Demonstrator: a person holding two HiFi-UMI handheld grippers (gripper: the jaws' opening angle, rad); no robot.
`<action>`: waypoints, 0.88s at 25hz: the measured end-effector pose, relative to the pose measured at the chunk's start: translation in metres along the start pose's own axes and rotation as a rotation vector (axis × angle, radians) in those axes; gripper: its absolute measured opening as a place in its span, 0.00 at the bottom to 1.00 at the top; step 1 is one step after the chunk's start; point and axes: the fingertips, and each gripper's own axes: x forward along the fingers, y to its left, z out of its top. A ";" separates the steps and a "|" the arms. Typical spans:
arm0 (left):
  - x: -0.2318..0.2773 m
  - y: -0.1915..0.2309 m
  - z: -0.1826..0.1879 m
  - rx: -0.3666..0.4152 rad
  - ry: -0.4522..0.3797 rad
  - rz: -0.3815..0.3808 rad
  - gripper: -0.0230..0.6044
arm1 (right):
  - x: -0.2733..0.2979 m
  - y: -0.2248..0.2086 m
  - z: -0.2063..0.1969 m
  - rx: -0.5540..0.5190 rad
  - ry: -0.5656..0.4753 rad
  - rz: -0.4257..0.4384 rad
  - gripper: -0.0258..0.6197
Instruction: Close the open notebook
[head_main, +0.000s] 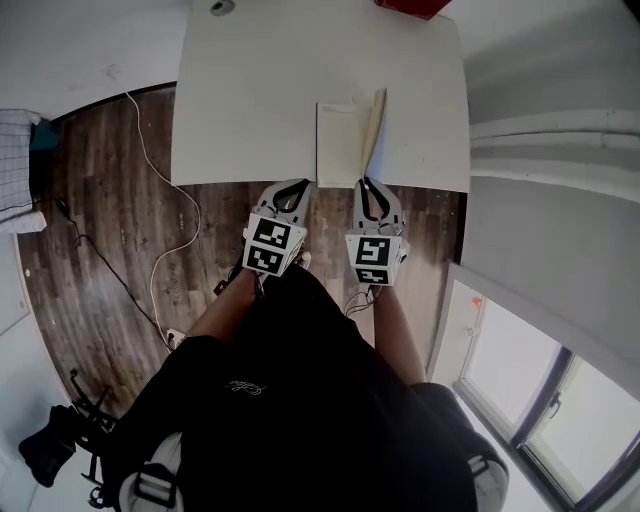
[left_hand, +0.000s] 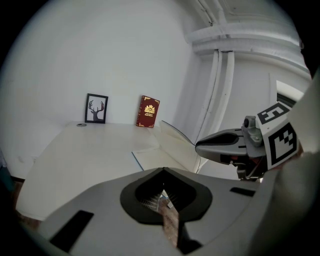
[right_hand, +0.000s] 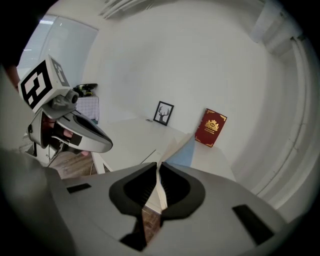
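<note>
My right gripper (head_main: 365, 186) pinches the notebook (head_main: 340, 145) cover upright, ready to fold it leftward | left gripper (head_main: 298, 186) closed, empty, clear.

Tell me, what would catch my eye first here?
An open notebook lies at the near edge of a white table, its right half lifted, and the right gripper pinches that raised edge. The left gripper hangs shut and empty beside it. At the table's far side, a red book and a framed deer picture stand against the wall.
</note>
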 end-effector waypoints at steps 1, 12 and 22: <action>0.001 0.002 -0.001 -0.007 0.001 0.005 0.04 | 0.003 0.003 -0.001 -0.008 0.002 0.012 0.11; 0.001 0.012 -0.010 -0.015 0.027 0.017 0.04 | 0.024 0.033 -0.009 -0.043 0.067 0.093 0.11; 0.007 0.018 -0.019 -0.037 0.050 0.041 0.04 | 0.038 0.052 -0.017 -0.064 0.083 0.168 0.11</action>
